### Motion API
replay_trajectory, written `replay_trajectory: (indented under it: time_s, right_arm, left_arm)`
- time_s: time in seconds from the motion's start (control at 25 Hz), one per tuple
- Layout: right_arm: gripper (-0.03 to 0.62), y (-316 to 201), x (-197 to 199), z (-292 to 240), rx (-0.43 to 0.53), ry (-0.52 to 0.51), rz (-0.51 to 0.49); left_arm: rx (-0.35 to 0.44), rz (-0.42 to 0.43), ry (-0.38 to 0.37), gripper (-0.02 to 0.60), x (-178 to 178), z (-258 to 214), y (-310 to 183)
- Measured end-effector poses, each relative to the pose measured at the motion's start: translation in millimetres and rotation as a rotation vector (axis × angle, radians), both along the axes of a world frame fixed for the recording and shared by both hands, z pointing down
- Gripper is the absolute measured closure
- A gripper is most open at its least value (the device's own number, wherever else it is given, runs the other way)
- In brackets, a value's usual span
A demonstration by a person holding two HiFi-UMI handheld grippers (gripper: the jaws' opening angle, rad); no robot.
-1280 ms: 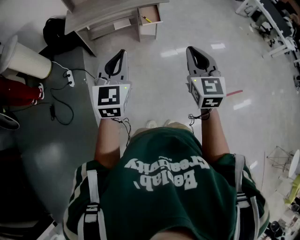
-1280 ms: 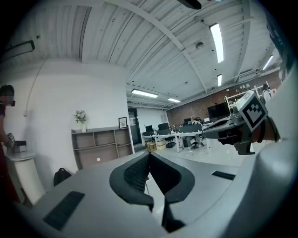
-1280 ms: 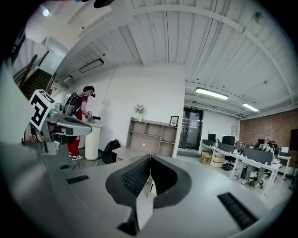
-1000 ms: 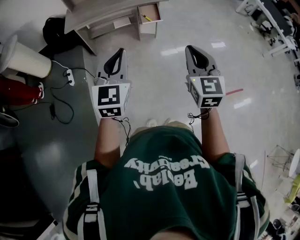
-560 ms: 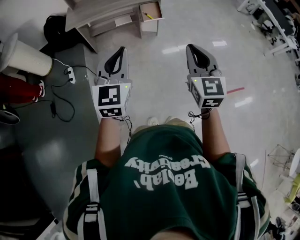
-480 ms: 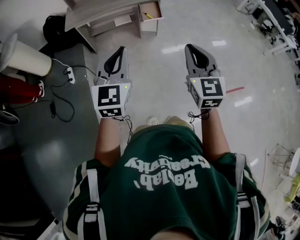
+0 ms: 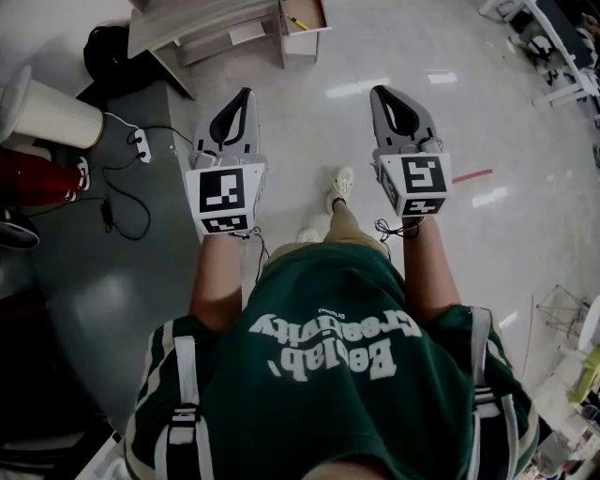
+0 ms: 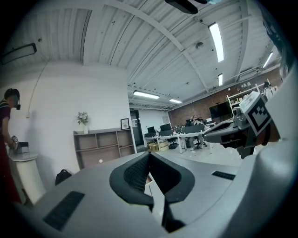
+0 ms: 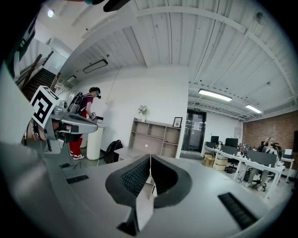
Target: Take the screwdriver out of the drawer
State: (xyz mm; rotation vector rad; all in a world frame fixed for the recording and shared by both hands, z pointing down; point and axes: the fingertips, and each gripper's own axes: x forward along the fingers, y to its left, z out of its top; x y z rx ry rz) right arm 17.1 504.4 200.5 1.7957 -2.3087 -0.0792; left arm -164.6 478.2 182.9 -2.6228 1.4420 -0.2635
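Overhead, a dark grey floor mat (image 7: pixel 94 281) meets glossy pale office floor (image 7: pixel 309 122), where the left grey hand-held gripper (image 7: pixel 246 94), jaws pressed together empty, has the yellow-handled screwdriver (image 7: pixel 298 22) in the open wooden drawer (image 7: pixel 314 11) at one o'clock, well apart, and the right grey hand-held gripper (image 7: pixel 379 93) is likewise closed.

"Where's your screwdriver (image 7: pixel 297 22)?"

"Far ahead of you. It's small and yellow, lying slantwise inside the drawer (image 7: pixel 316 11). From your head view it's too small to make out its tip."

"And the drawer?"

"It stands pulled open: a shallow box with pale walls and a brownish inside, jutting over the floor. The top edge of your head view cuts part of it off."
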Motion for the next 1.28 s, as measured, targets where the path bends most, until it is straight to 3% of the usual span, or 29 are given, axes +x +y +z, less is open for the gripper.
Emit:
replay_trajectory:
  time_s: [0.24, 0.6, 1.04, 1.28]
  right_arm:
    - [0.559, -38.5, 16.2, 7.7, -0.001, 0.001, 0.001]
    - [0.559, -149.6, 50.3, 6.6, 0.046, -0.017, -0.02]
    - [0.559, -290.3, 94.6, -18.3, 0.12, 0.01, -0.133]
    - [0.559, -351.2, 107.2, -25.5, 0.135, 0.022, -0.193]
  left_arm:
    - [0.013, -0.012, 0.01, 0.565, 16.8, 3.5, -40.7]
    - [0.016, -0.024, -0.009, 0.565, 56.8, 11.2, -143.0]
    - [0.047, -0.064, -0.01, 0.565, 121.9, -2.6, -267.5]
    - [0.064, -0.114, 0.002, 0.565, 138.3, -11.0, -325.0]
